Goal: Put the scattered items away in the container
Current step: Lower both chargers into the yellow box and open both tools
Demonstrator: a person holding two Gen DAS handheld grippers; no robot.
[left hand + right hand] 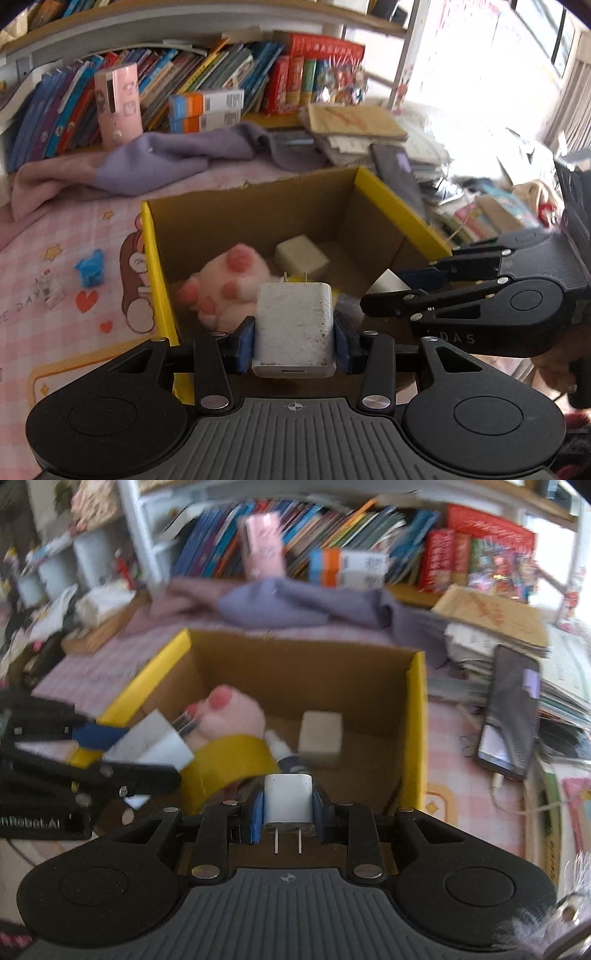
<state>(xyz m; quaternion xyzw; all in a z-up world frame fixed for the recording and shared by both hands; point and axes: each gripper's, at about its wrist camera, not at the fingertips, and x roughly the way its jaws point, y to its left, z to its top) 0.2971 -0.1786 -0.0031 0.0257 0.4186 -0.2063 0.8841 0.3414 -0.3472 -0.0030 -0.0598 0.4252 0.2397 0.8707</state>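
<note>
Behind the work area I see a shelf of leaning books (192, 74), with a pink upright device (118, 105) and stacked orange-blue-white boxes (207, 110) in front of it. A purple cloth (173, 158) lies bunched on the pink checked bedsheet (55, 236). On the window side I've got a messy pile of papers and envelopes (354, 129) with a dark phone (509, 716) leaning on it, a white cable (517, 801) plugged in at its lower end.
</note>
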